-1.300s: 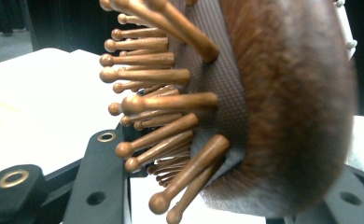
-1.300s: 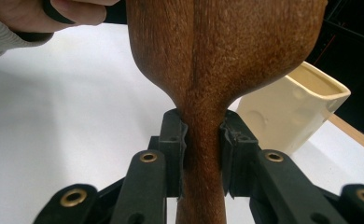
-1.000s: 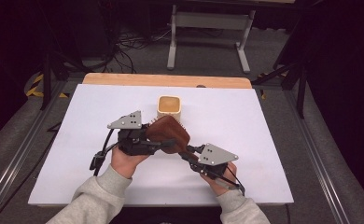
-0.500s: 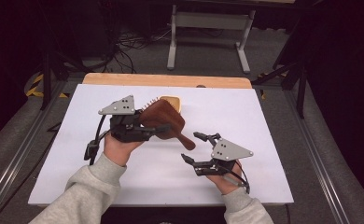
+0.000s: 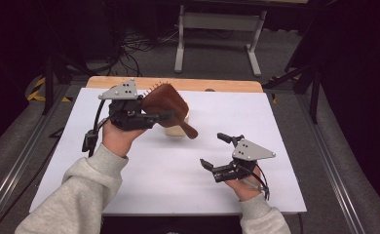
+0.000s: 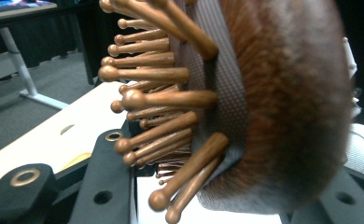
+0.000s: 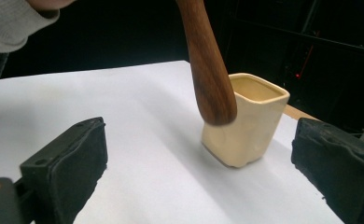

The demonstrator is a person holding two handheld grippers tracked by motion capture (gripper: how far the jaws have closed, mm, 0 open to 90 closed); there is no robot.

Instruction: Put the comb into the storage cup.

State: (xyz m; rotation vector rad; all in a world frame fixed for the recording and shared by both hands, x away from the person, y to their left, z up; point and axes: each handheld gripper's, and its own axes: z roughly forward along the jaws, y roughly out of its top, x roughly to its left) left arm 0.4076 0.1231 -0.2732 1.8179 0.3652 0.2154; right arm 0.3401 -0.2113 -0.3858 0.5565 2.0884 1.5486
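Note:
A brown wooden hairbrush [image 5: 167, 101] is held in the air, and my left gripper [image 5: 154, 115] is shut on its head. In the left gripper view the brush's ball-tipped bristles [image 6: 161, 100] point left and its rounded back [image 6: 287, 107] faces right, with a jaw on each side. The handle [image 5: 188, 129] slants down to the right, over a cream square cup [image 5: 177, 130] on the white table top [image 5: 280, 122]. My right gripper [image 5: 216, 151] stands open at the front right, apart from the brush. Its view has the handle [image 7: 209, 70] in front of the cup [image 7: 248, 126].
A wooden strip [image 5: 227, 85] runs along the table's back edge. Behind it, a metal stand [image 5: 217, 29] and cables lie on the floor. Metal rails [image 5: 324, 156] flank the table. A grey sleeve [image 5: 76, 195] comes in at the front left.
My left gripper has lifted the brush and carried it left and back, above the cup. My right gripper has drawn away from the handle to the front right and stands open.

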